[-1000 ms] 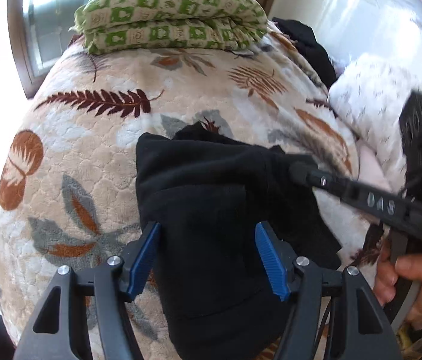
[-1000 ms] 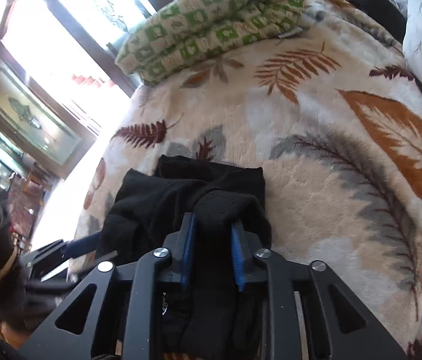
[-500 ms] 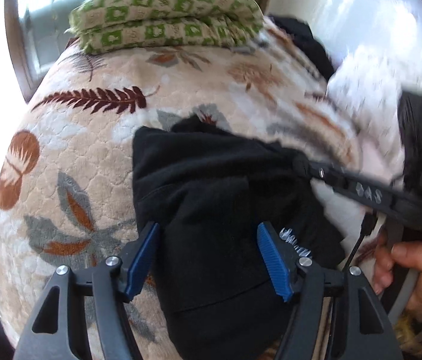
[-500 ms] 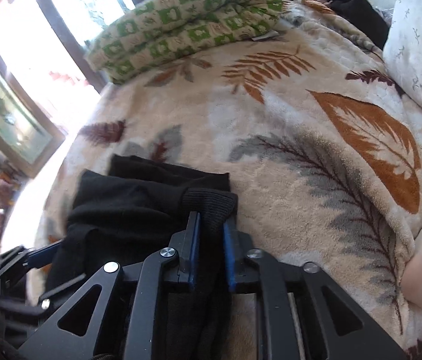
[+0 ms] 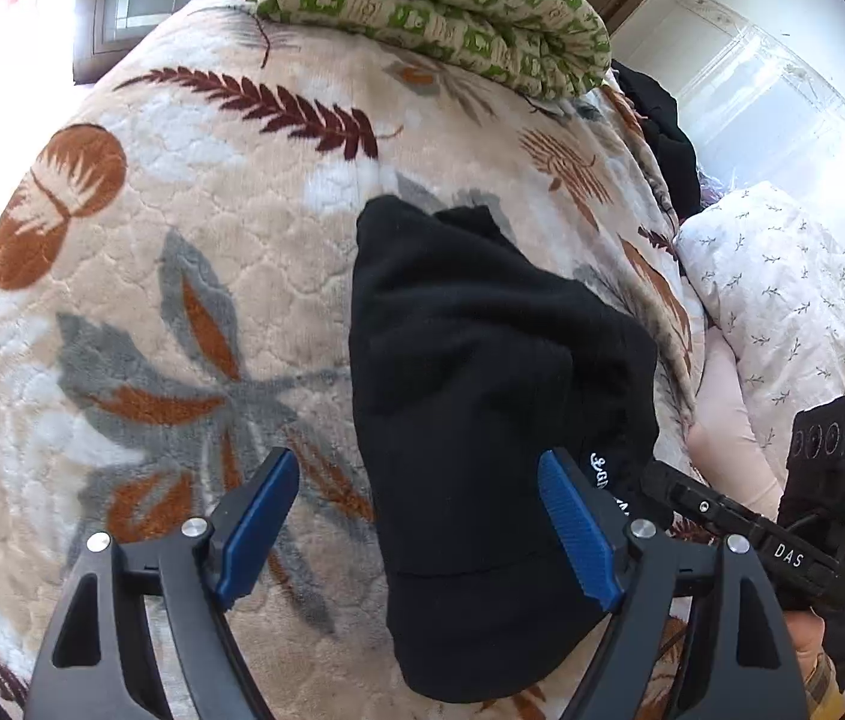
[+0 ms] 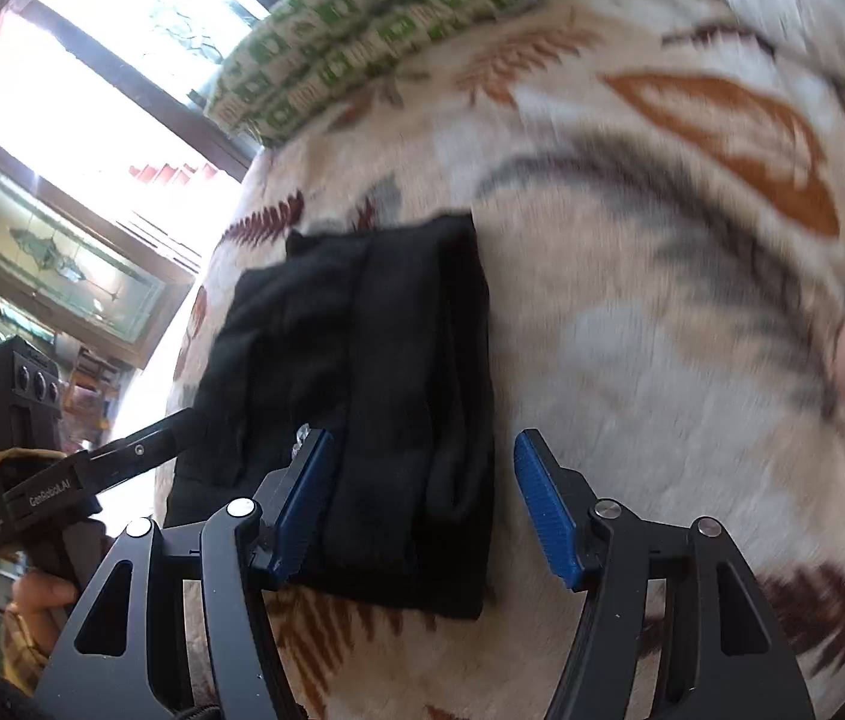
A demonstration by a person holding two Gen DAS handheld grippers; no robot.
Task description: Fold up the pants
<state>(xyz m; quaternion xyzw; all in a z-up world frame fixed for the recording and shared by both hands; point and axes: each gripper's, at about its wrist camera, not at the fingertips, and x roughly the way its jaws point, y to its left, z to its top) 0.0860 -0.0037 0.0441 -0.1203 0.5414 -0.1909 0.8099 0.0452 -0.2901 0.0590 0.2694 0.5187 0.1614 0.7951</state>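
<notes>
The black pants [image 5: 482, 396] lie folded into a compact bundle on the leaf-patterned blanket [image 5: 170, 252]; they also show in the right wrist view [image 6: 374, 396]. My left gripper [image 5: 422, 522] is open, its blue pads either side of the bundle's near end, holding nothing. My right gripper [image 6: 422, 510] is open and empty, just above the bundle's near edge. The right gripper also shows in the left wrist view at the bundle's right edge [image 5: 692, 498]. The left gripper shows in the right wrist view [image 6: 140, 456] at the bundle's left side.
A folded green-and-white checked quilt [image 5: 434, 6] lies at the far end of the bed [image 6: 374, 24]. A white patterned pillow [image 5: 782, 312] and dark clothing [image 5: 662, 132] lie along the right side. Windows [image 6: 122, 60] stand beyond the bed's left side.
My right gripper was shut on a fold of the pants; it has opened, let go and drawn back. The pants now lie flat as a folded bundle. The left gripper stayed open.
</notes>
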